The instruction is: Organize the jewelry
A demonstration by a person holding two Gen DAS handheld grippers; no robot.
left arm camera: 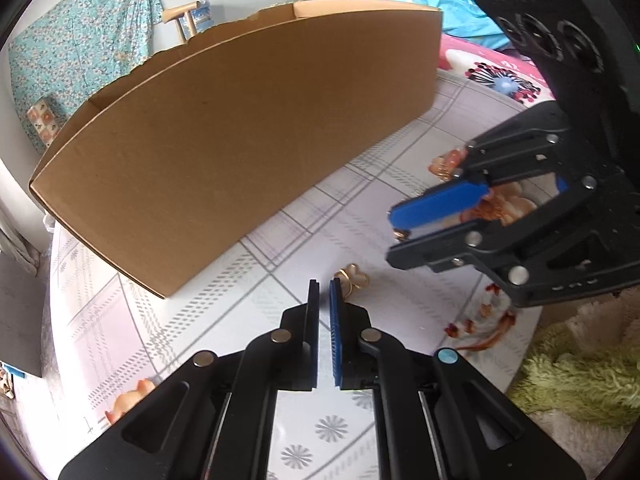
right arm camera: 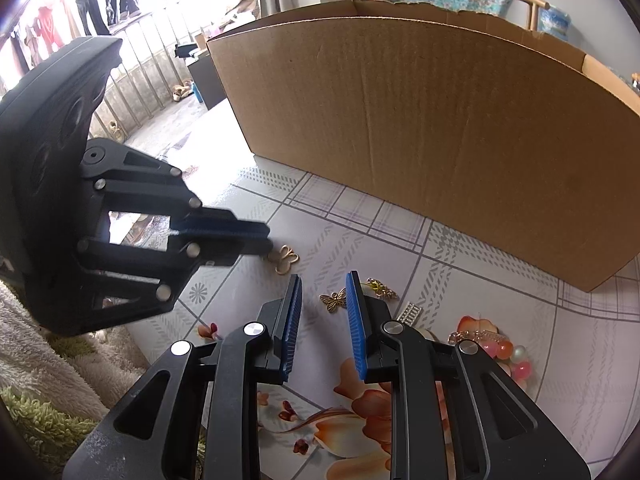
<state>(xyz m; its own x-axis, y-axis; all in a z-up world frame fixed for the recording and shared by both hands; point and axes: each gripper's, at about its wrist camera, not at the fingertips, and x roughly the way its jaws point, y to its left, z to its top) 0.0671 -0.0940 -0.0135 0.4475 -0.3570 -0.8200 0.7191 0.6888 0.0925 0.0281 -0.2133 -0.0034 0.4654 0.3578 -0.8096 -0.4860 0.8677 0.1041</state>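
Your left claw (left arm camera: 324, 286) has its two pads drawn together to a thin slit, with nothing visibly caught between them; its tips sit right beside a gold butterfly-shaped ring (right arm camera: 285, 259) lying on the counter (left arm camera: 248, 280), but whether they touch it cannot be told. Your right claw (right arm camera: 322, 288) stands partly apart, gripping nothing, its tips low over the counter. Between and just ahead of its pads lies a small gold butterfly charm (right arm camera: 334, 300); a gold chain piece (right arm camera: 382, 289) lies by its right pad, and a silver rhinestone piece (right arm camera: 409, 314) and pink beads (right arm camera: 502, 354) sit further right. A cardboard box (right arm camera: 420, 128) stands beyond both claws.
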